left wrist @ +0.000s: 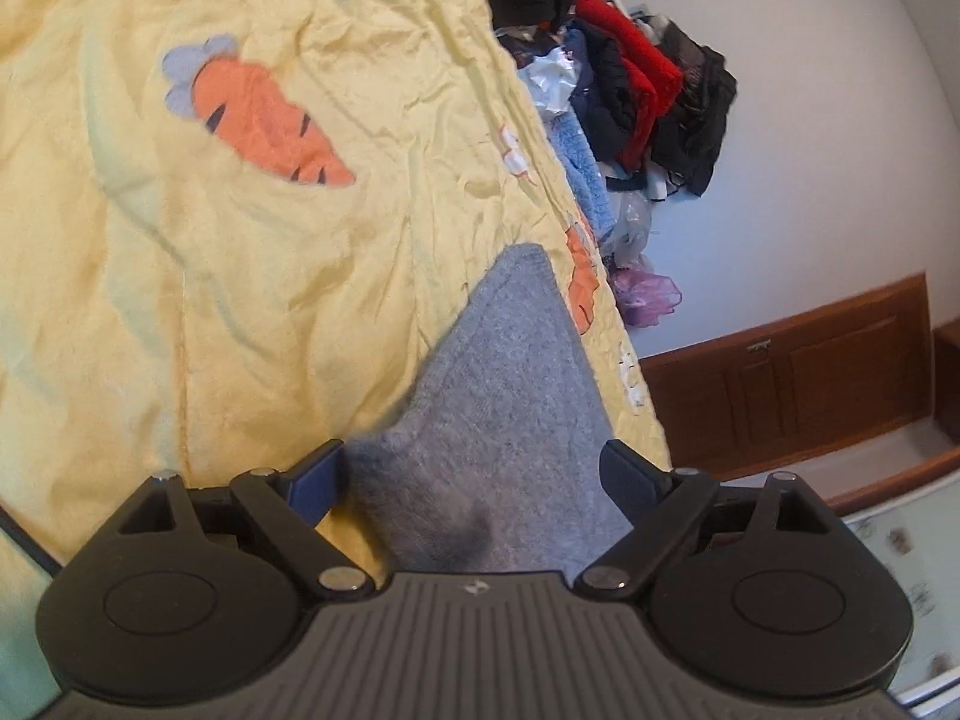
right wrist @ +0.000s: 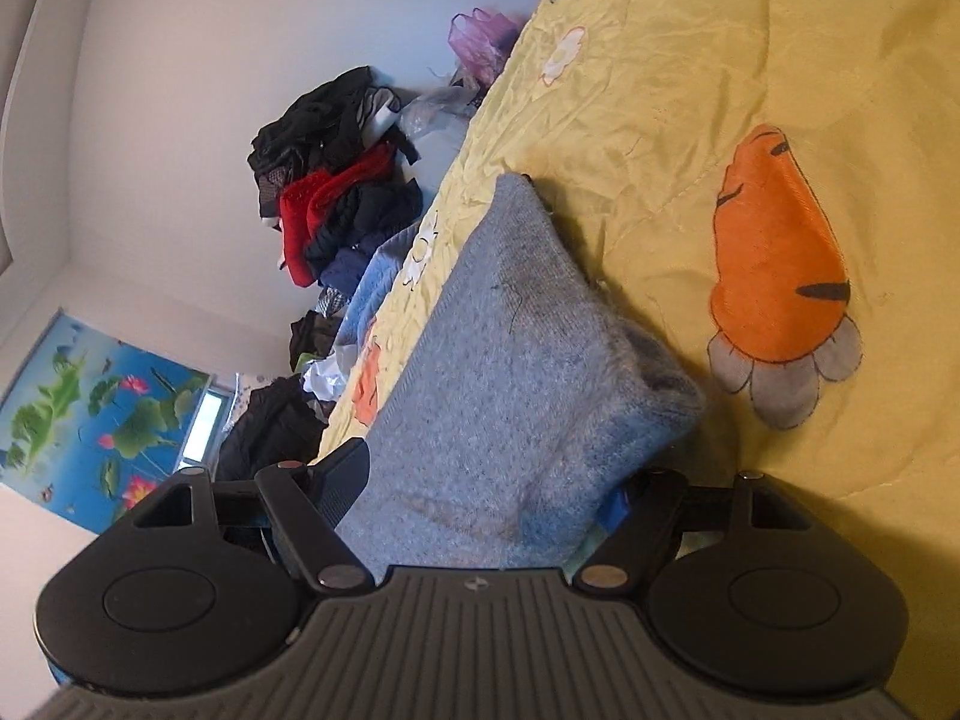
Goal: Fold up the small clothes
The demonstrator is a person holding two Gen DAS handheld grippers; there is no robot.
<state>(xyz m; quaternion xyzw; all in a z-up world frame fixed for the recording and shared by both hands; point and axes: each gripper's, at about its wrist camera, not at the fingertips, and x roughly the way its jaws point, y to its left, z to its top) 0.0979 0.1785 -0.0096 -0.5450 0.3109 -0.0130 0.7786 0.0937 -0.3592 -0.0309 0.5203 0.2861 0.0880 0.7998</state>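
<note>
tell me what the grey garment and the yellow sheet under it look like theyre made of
Grey garment: looks like knitted wool or acrylic, matte and fuzzy, with loose fibres along its edge. Yellow sheet: looks like thin woven cotton or a blend, smooth with sharp fine creases and printed carrots.

Both hand-held grippers wide apart.

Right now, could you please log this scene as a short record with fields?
surface: yellow carrot-print bedsheet
garment: grey knit garment, lying on the sheet
left gripper: fingers spread either side of the garment
right gripper: fingers spread, the garment's folded end between them
background: pile of dark and red clothes beyond the bed edge
wall: lotus poster
</note>
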